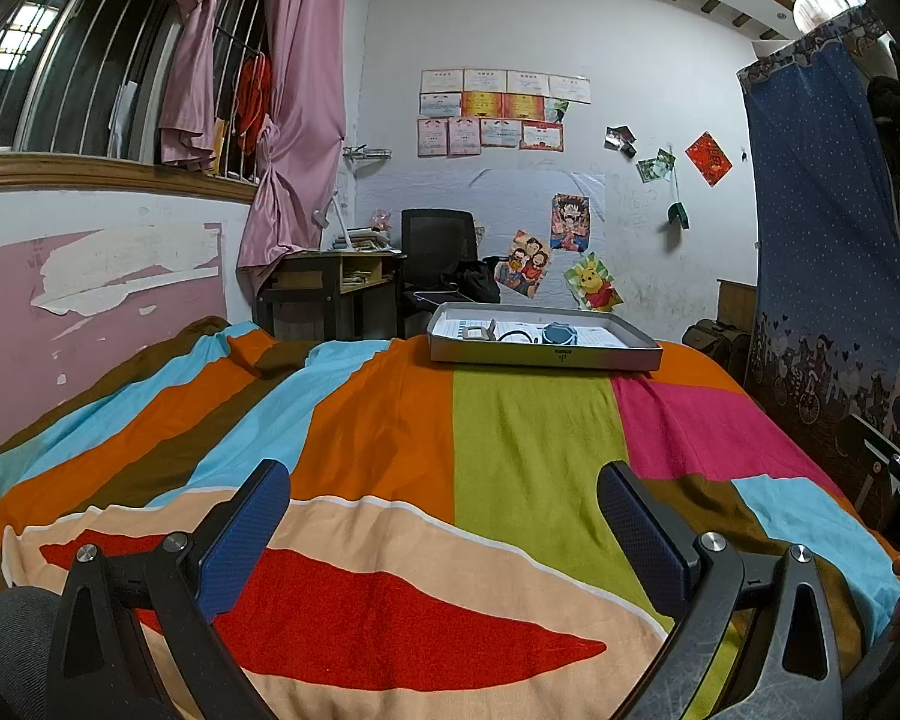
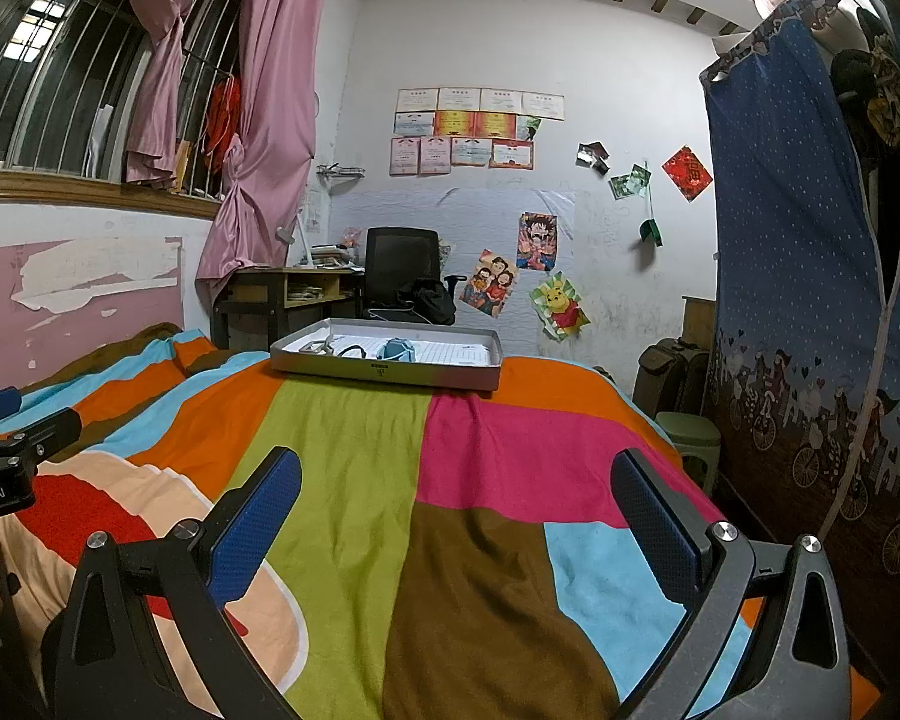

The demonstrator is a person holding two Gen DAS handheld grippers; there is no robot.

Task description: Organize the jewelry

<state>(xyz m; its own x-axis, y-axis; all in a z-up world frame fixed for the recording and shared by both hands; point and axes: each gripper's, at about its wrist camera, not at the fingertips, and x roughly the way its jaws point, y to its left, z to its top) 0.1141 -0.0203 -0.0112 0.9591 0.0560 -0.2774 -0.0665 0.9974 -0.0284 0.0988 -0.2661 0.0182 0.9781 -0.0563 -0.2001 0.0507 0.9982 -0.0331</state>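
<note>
A shallow grey tray [image 1: 546, 355] [image 2: 384, 373] lies at the far end of the bed. Inside it I see a blue round piece [image 1: 558, 335] [image 2: 395, 349], a dark loop like a bracelet [image 1: 517, 336] [image 2: 352, 351] and a pale small item [image 1: 480, 331] [image 2: 318, 347]. My left gripper [image 1: 444, 480] is open low over the near bedspread, far from the tray, nothing between its blue pads. My right gripper [image 2: 457, 468] is also open and empty, beside the left one. Each gripper shows at the edge of the other's view.
The striped multicolour bedspread [image 1: 528, 432] [image 2: 342, 450] covers the bed between me and the tray. A desk [image 1: 330, 282] and black chair [image 1: 438, 246] stand beyond the bed. A blue fabric wardrobe [image 2: 810, 276] and a green stool [image 2: 690, 432] are on the right.
</note>
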